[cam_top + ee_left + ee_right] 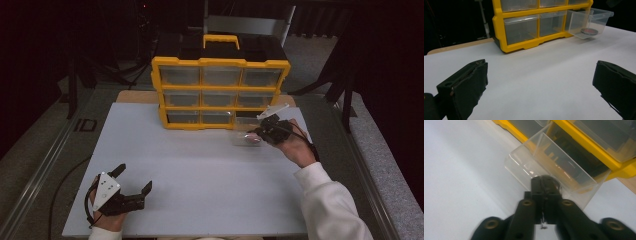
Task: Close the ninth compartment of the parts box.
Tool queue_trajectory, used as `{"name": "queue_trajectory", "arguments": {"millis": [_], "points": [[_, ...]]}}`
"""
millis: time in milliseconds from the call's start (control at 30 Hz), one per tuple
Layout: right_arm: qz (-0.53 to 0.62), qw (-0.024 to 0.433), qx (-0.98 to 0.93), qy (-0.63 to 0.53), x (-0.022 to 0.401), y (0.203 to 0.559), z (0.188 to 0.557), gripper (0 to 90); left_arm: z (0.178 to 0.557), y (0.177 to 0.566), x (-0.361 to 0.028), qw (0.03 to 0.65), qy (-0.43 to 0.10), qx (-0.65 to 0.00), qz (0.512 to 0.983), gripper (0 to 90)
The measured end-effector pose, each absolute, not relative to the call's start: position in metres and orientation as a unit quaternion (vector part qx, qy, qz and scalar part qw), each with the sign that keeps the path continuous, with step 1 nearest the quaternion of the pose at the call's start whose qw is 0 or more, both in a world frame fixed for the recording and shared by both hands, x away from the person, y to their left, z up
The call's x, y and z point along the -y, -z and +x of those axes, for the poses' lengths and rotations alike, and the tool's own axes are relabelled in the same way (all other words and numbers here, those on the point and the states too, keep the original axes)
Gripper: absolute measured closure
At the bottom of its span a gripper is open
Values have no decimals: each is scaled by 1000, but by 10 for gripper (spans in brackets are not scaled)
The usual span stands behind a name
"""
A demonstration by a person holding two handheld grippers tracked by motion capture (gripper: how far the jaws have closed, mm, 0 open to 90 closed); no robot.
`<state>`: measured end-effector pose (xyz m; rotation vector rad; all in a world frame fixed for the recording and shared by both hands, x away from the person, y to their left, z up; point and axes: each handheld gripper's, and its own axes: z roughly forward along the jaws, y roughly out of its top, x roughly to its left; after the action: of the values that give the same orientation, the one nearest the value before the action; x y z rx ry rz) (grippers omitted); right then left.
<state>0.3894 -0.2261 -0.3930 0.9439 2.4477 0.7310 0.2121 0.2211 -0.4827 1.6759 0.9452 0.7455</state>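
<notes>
A yellow organizer (220, 62) with clear drawers stands at the far side of the white board. Its bottom right drawer (242, 137) is pulled out over the board. The left gripper view shows the drawer (596, 17) with a round reddish disc (587, 31) lying flat on its floor. My right gripper (256, 132) hangs over the drawer's front end. In the right gripper view its jaws (545, 182) are pressed together at the drawer's (524, 167) front wall; I cannot tell whether they pinch it. My left gripper (134, 180) rests open near the board's front left, with nothing between its jaws (540, 82).
The white board (200, 165) lies on a darker table, with a strip of wood showing behind its far left corner (454, 46). A yellow handle (220, 39) tops the organizer. The other drawers are pushed in. A white sleeve (330, 200) comes in at the lower right.
</notes>
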Motion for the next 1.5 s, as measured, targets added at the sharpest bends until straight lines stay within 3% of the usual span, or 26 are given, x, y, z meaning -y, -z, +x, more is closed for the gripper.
{"name": "queue_trajectory", "arguments": {"millis": [1500], "points": [[332, 179, -908, -182, 221, 439, 396, 897, 211, 482, -221, 514, -311, -392, 697, 0]]}}
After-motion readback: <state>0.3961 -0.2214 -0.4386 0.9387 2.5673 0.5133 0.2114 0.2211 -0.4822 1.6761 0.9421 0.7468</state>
